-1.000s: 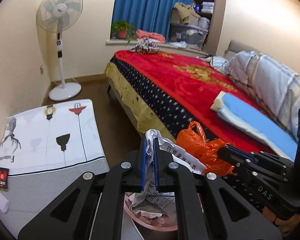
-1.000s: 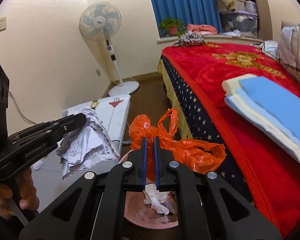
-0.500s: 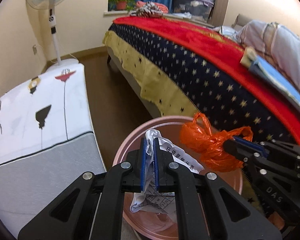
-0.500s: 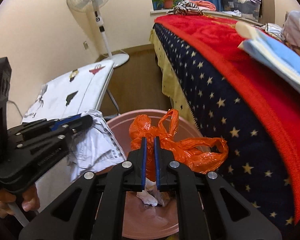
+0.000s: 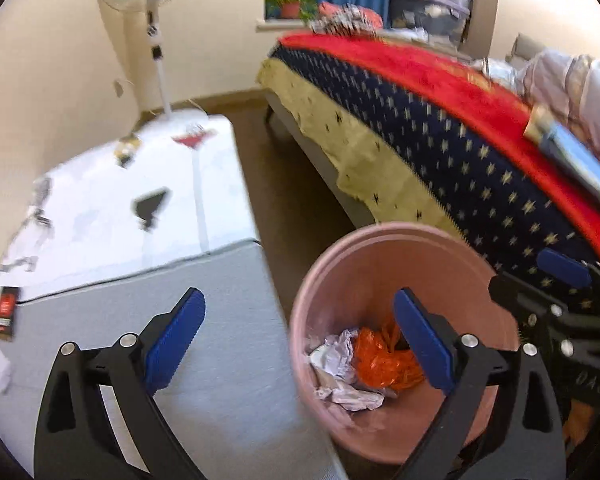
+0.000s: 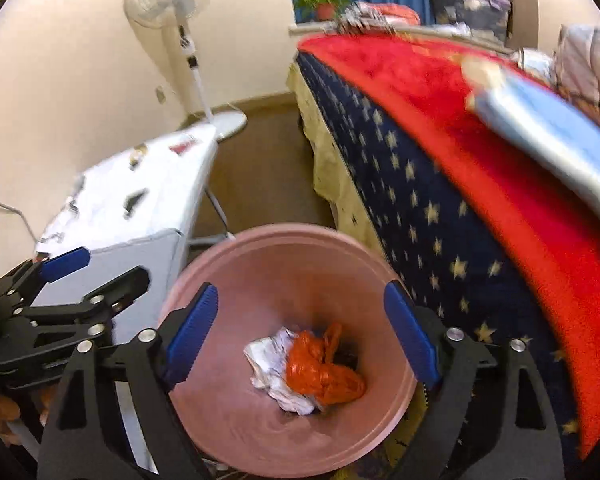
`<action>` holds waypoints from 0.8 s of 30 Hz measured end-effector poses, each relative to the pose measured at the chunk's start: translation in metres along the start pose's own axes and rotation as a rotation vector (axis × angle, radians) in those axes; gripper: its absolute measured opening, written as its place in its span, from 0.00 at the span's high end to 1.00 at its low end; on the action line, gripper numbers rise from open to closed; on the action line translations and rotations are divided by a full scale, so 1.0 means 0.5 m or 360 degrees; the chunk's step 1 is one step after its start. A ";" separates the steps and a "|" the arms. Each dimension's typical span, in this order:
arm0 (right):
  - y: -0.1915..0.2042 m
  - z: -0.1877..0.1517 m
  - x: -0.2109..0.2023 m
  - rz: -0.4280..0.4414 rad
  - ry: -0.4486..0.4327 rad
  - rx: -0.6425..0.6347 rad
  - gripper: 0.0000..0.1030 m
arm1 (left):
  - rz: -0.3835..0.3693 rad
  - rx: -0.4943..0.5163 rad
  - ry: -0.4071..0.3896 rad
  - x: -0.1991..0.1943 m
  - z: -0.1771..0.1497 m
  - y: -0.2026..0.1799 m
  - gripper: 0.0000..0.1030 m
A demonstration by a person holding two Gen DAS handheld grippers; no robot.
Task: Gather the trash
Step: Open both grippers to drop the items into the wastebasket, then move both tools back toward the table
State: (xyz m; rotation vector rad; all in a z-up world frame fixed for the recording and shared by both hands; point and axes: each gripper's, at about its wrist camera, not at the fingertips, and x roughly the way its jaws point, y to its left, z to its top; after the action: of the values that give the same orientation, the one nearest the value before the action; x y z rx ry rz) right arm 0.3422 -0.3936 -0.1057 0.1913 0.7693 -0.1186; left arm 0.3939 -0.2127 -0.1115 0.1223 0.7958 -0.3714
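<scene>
Right wrist view: crumpled white paper [image 6: 274, 364] and orange plastic bag [image 6: 320, 372] lay touching at bottom of pink bin [image 6: 292, 240]. Left gripper [image 5: 300, 328] and right gripper [image 6: 300, 320] had just been opening, jaws wide, nothing between.

Pink bin [image 6: 228, 264] on brown floor [image 6: 268, 168]

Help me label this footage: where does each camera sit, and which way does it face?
Left wrist: on the left gripper, angled down at the pink bin and the ironing board; its open jaws show, nothing between.
Right wrist: on the right gripper, looking into the bin; open jaws show, plus fingers.
Shared: bin, crumpled paper, orange bag, bed.
</scene>
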 end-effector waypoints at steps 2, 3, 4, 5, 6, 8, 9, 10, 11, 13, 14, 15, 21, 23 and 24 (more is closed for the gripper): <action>0.027 0.021 -0.055 0.0036 -0.0100 -0.0043 0.14 | 0.0022 -0.0016 -0.0057 -0.067 0.005 0.027 0.11; 0.043 0.030 -0.086 0.0055 -0.0149 -0.0069 0.12 | 0.0046 -0.0019 -0.0089 -0.104 0.005 0.041 0.11; 0.055 0.034 -0.110 0.0069 -0.0183 -0.0083 0.11 | 0.0071 -0.0021 -0.0118 -0.139 0.003 0.055 0.11; 0.072 0.040 -0.144 0.0097 -0.0230 -0.0094 0.10 | 0.0118 -0.0019 -0.0150 -0.183 -0.001 0.072 0.11; 0.084 0.042 -0.171 0.0119 -0.0261 -0.0095 0.09 | 0.0191 -0.0012 -0.0172 -0.229 -0.008 0.090 0.11; 0.117 0.042 -0.233 0.0181 -0.0328 -0.0092 0.06 | 0.0245 0.0002 -0.0218 -0.307 -0.022 0.122 0.11; 0.134 0.041 -0.262 0.0220 -0.0360 -0.0090 0.06 | 0.0282 -0.0010 -0.0251 -0.349 -0.033 0.142 0.11; 0.153 0.039 -0.286 0.0254 -0.0381 -0.0090 0.05 | 0.0320 -0.0027 -0.0282 -0.384 -0.045 0.161 0.11; 0.168 0.033 -0.303 0.0281 -0.0393 -0.0091 0.05 | 0.0363 -0.0049 -0.0315 -0.423 -0.061 0.183 0.11; 0.216 0.020 -0.329 0.0351 -0.0393 -0.0106 0.05 | 0.0460 -0.0097 -0.0342 -0.482 -0.090 0.221 0.11; 0.233 0.014 -0.335 0.0379 -0.0387 -0.0121 0.05 | 0.0554 -0.0134 -0.0349 -0.517 -0.111 0.247 0.10; 0.255 0.010 -0.339 0.0402 -0.0379 -0.0146 0.05 | 0.0599 -0.0157 -0.0352 -0.534 -0.118 0.261 0.10; 0.405 -0.017 -0.314 0.0467 -0.0336 -0.0297 0.05 | 0.0896 -0.0356 -0.0492 -0.636 -0.173 0.362 0.10; 0.443 -0.023 -0.294 0.0488 -0.0320 -0.0310 0.05 | 0.0997 -0.0415 -0.0534 -0.653 -0.182 0.392 0.10; 0.464 -0.025 -0.280 0.0492 -0.0307 -0.0322 0.05 | 0.1021 -0.0435 -0.0544 -0.657 -0.184 0.398 0.10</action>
State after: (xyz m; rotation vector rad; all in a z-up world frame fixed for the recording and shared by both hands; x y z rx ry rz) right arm 0.2749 -0.1595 0.0131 0.1028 0.5473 0.2305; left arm 0.1959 0.0863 0.0537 0.0502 0.4274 0.3190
